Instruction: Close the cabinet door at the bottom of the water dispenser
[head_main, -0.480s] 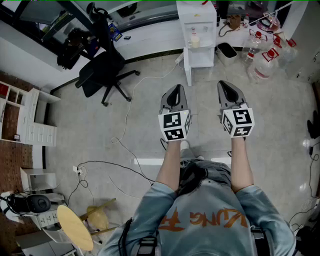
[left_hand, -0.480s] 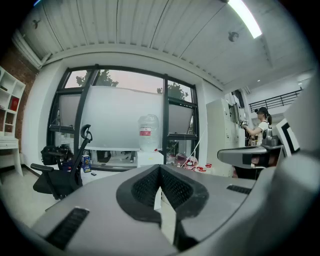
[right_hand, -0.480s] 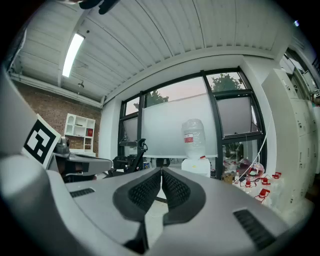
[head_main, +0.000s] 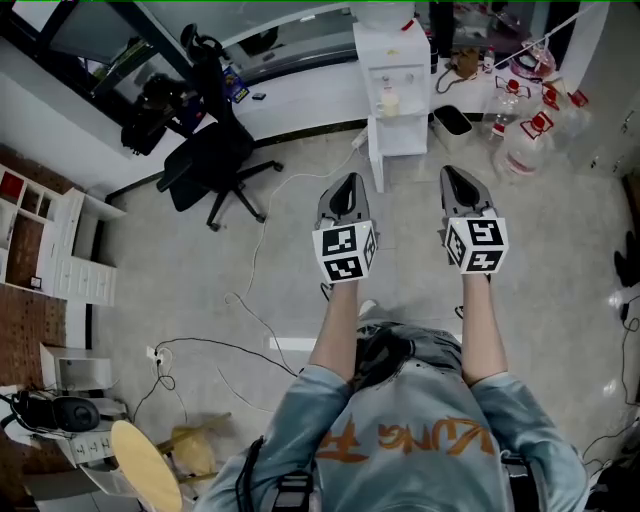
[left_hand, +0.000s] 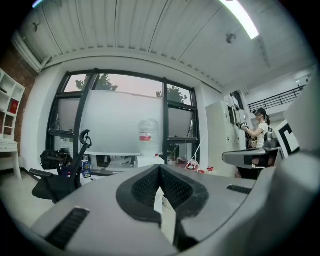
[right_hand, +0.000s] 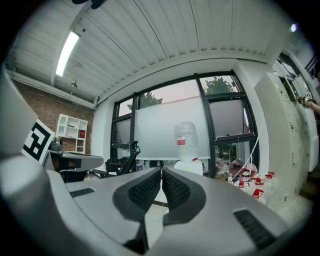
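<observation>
The white water dispenser stands at the far wall in the head view, a clear bottle on top. Its bottom cabinet door stands open, swung out toward me on the left side of the cabinet. My left gripper and right gripper are held level side by side over the floor, short of the dispenser and touching nothing. Both are shut with nothing between the jaws. In the right gripper view the dispenser rises just beyond the closed right gripper; the left gripper points a little left of it.
A black office chair stands left of the dispenser. Several empty water jugs and a black bin lie to its right. Cables trail over the floor. A white shelf unit is at the far left.
The dispenser, chair and floor have slid down the head view, so I have come a little nearer the dispenser. Both grippers keep their pose and stay shut.
</observation>
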